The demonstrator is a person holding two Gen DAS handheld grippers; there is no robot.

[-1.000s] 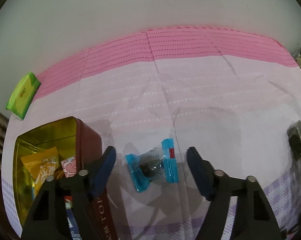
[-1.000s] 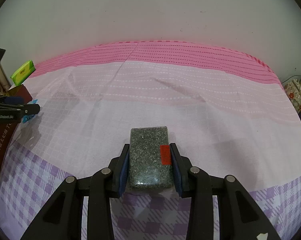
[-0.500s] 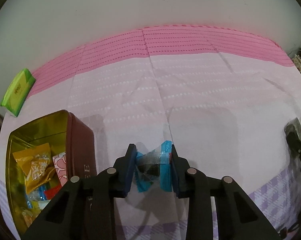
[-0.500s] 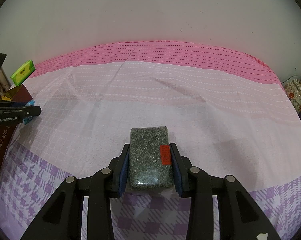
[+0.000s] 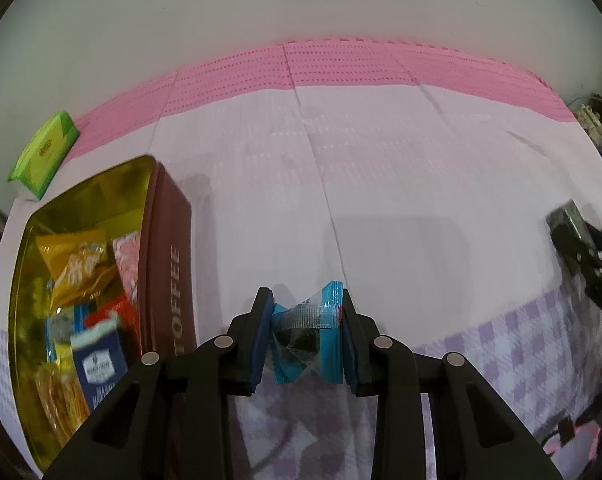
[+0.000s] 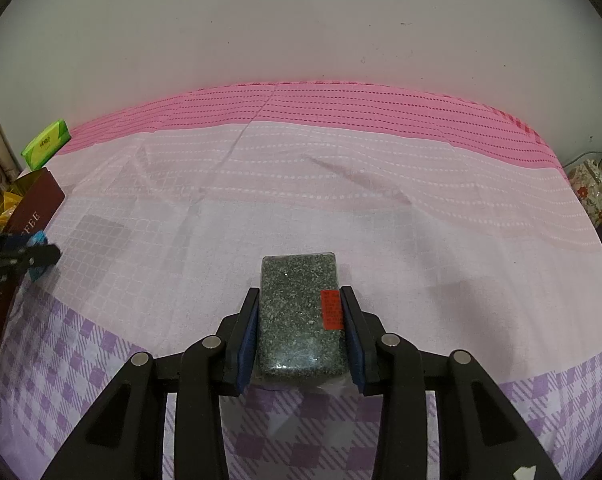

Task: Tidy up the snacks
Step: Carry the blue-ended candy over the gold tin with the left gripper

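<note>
My left gripper (image 5: 304,320) is shut on a blue-ended clear candy wrapper (image 5: 309,328) with a dark sweet inside, lifted above the cloth. Just to its left stands an open brown toffee tin (image 5: 169,248) with a gold inside, holding several wrapped snacks (image 5: 81,272). My right gripper (image 6: 299,320) is shut on a dark speckled snack bar (image 6: 297,312) with a red label, low over the cloth. The tin (image 6: 33,204) and the left gripper (image 6: 25,258) show at the far left of the right wrist view.
A pink, white and purple checked cloth (image 5: 381,184) covers the table. A green packet (image 5: 43,152) lies at the back left by the wall; it also shows in the right wrist view (image 6: 47,144). A floral teapot (image 6: 591,192) stands off the right edge.
My left gripper closed on the blue candy wrapper and lifted it, moving a little toward the tin. The right gripper held still with the bar.
</note>
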